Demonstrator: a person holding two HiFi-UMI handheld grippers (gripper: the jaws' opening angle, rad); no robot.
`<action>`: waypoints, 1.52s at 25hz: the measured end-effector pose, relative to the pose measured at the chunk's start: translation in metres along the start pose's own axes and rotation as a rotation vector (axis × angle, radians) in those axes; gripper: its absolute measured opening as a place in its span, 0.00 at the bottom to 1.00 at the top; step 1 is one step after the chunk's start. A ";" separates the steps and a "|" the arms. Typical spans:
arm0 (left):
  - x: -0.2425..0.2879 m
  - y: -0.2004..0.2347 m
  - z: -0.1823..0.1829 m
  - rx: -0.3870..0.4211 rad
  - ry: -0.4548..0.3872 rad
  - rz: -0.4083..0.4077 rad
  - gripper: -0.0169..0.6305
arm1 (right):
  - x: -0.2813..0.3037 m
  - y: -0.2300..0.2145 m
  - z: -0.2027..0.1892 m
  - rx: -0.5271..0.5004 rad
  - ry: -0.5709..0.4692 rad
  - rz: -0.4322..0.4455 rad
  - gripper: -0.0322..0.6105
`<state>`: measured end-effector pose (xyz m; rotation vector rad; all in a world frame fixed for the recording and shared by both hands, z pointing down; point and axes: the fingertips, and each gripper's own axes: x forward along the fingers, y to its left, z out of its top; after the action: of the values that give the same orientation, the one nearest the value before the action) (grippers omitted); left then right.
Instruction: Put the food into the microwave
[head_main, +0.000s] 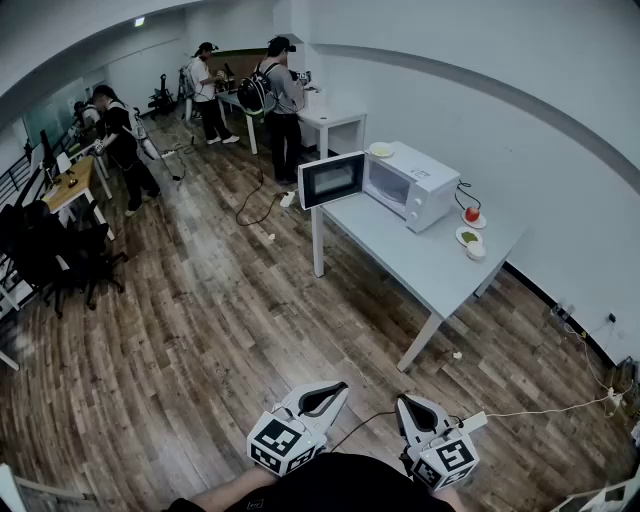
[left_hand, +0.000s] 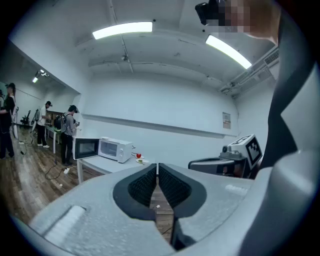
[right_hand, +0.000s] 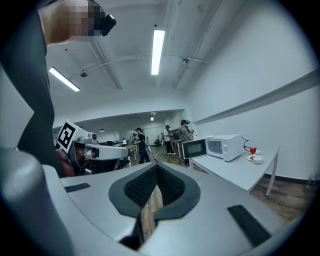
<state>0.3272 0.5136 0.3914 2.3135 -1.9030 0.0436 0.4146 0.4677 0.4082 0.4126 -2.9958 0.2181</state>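
A white microwave (head_main: 412, 186) stands on the grey table (head_main: 430, 262) with its door (head_main: 332, 179) swung open to the left. Right of it on the table are a red fruit (head_main: 472, 214) on a small plate, a plate of green food (head_main: 468, 238) and a white bowl (head_main: 476, 251). Both grippers are low at the near edge, far from the table. My left gripper (head_main: 334, 390) (left_hand: 157, 168) is shut and empty. My right gripper (head_main: 408, 404) (right_hand: 156, 168) is also shut with nothing in it. Both gripper views show the microwave (left_hand: 115, 149) (right_hand: 225, 146) far off.
A plate (head_main: 381, 150) lies on top of the microwave. Wooden floor stretches between me and the table, with a white cable (head_main: 540, 408) and a power strip (head_main: 612, 397) at the right. Several people (head_main: 282, 98) stand at desks in the back, with dark chairs (head_main: 50, 250) at the left.
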 end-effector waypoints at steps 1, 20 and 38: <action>-0.003 0.003 -0.001 0.004 0.002 0.003 0.06 | 0.003 0.005 0.000 -0.001 0.018 0.003 0.07; -0.065 0.087 0.003 0.024 0.001 -0.030 0.06 | 0.088 0.090 -0.015 0.068 -0.023 0.049 0.07; 0.017 0.160 -0.008 -0.005 0.076 0.009 0.06 | 0.179 0.015 -0.009 0.146 -0.017 0.118 0.07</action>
<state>0.1749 0.4686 0.4158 2.2667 -1.8748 0.1263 0.2402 0.4366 0.4382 0.2524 -3.0340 0.4482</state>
